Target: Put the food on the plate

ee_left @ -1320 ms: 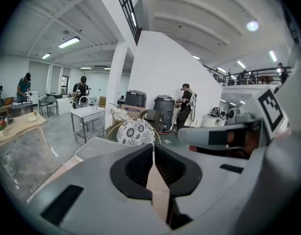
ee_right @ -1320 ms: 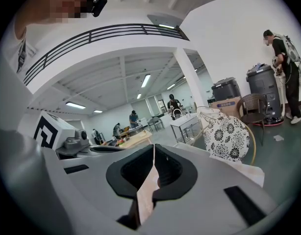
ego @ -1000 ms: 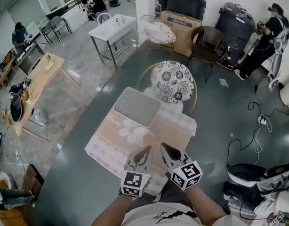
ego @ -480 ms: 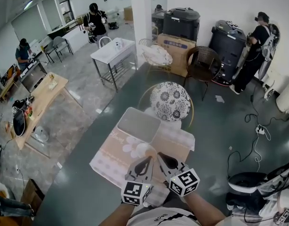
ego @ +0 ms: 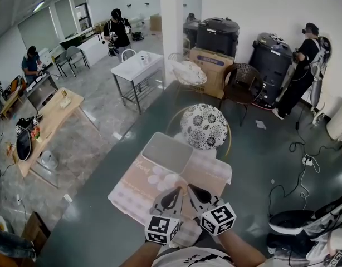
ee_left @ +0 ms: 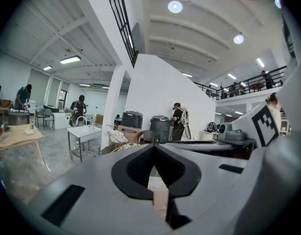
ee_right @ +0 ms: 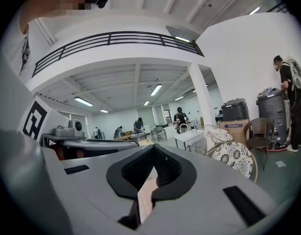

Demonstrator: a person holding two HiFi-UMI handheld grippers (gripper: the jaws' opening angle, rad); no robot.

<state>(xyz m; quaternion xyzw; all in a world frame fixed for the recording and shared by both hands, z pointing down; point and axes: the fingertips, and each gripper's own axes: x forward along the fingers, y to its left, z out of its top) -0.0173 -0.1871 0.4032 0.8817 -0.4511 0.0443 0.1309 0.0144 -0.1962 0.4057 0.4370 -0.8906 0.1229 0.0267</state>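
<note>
A small table with a pink flowered cloth [ego: 138,189] stands in front of me in the head view. A grey rectangular tray [ego: 167,152] lies at its far end. A pale round item [ego: 170,181], possibly the food, lies mid-table just beyond the gripper tips; it is too small to make out. My left gripper [ego: 177,191] and right gripper [ego: 190,188] hover side by side over the near part of the cloth, both shut and empty. In the left gripper view the left gripper [ee_left: 154,147] has its jaws meeting. The right gripper [ee_right: 154,147] looks the same in its own view.
A chair with a black-and-white patterned cushion [ego: 203,125] stands right behind the table. Farther back are a wicker chair [ego: 240,82], a white metal table [ego: 137,68] and a cardboard box. A wooden table [ego: 51,113] is at left, cables [ego: 302,160] lie at right, and people work at the back.
The head view has tilted up, showing more of the room. Both grippers stay shut and close together over the near end of the table, drawn slightly nearer to me.
</note>
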